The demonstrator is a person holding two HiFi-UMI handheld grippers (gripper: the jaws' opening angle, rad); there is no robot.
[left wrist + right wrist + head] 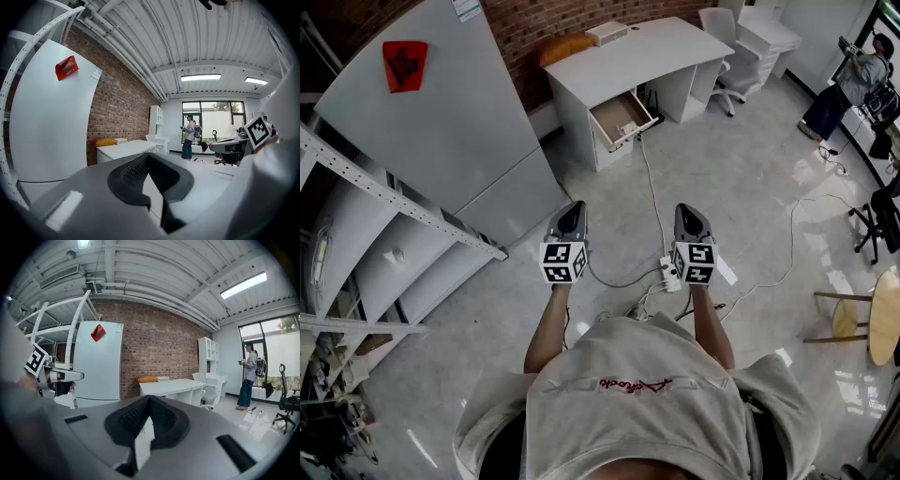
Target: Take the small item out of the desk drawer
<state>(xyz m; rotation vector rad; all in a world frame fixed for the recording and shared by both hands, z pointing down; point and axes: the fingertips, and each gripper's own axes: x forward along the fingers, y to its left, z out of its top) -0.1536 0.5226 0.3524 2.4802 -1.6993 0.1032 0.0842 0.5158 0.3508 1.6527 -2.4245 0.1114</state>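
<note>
A white desk [661,49] stands far ahead against the brick wall, its drawer [620,119] pulled open. The drawer's inside looks tan, and no small item can be made out from here. Both grippers are held out side by side above the floor, well short of the desk. My left gripper [572,212] has its jaws together with nothing between them, as the left gripper view [149,157] shows. The jaws of my right gripper [689,212] also meet at the tip and hold nothing [150,399]. The desk appears small in both gripper views [124,149] [171,386].
A tall white cabinet [459,122] with a red tag stands at the left, beside metal shelving [366,187]. A power strip [670,274] and cables lie on the floor between me and the desk. An office chair [727,56], a person [853,80] and a wooden stool [862,319] are at the right.
</note>
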